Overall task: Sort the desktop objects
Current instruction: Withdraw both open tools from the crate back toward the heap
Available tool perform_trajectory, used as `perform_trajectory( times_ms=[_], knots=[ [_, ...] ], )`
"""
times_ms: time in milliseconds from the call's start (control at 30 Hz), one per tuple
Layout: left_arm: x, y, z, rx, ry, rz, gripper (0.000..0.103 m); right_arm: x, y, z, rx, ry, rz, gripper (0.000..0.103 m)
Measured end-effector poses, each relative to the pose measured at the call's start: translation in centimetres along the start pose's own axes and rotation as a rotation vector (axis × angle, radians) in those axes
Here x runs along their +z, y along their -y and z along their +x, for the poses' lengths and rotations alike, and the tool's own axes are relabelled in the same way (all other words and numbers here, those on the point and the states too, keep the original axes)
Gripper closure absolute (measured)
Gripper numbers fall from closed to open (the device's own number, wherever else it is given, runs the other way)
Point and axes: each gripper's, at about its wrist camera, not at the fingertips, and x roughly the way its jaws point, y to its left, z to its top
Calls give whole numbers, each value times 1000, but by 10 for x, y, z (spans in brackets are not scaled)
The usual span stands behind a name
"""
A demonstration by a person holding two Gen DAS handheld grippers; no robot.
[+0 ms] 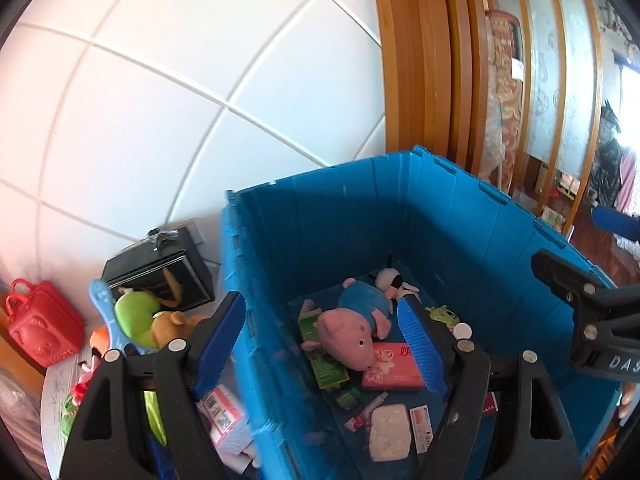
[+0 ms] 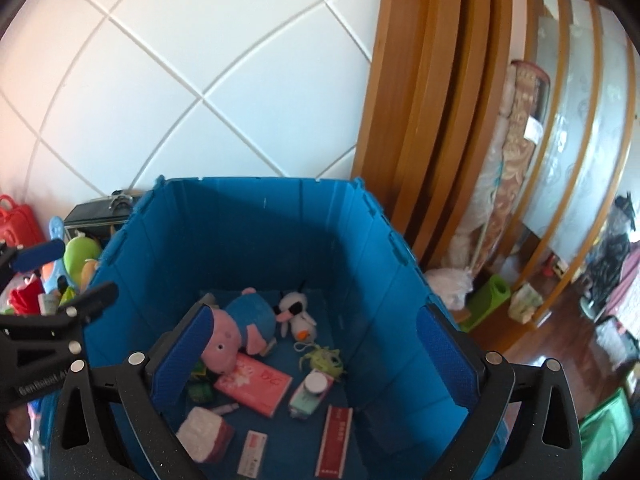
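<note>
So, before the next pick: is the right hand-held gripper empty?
Yes, open and empty: the right hand-held gripper has wide-apart fingers above the blue bin.

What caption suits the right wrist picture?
Open right gripper above a blue plastic crate holding a pink pig plush.

Blue crate (image 2: 248,216), pink-and-blue plush pig (image 2: 236,330), pink box (image 2: 254,390), seemingly floral-printed.
</note>
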Motion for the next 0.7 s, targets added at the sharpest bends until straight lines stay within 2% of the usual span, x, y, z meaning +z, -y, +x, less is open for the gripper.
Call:
perform_trajectory(
  times_ms=[100,267,433,567,700],
  knots=[
    [-13,-18,-21,8,28,-36,25,-10,-15,-20,19,26,-5,0],
    [-49,-45,-55,75,72,-47,25,-36,-46,-50,51,62,-17,0],
    [-83,-72,-88,90,110,-67,25,-59,-83,-80,72,106,-23,0],
    [-110,-102,-108,72,131,-124,25,-68,-109,-100,124,138,-26,0],
    [-137,-133,-123,96,134,-155,25,-78,-147,-115,166,166,-44,0]
  ],
)
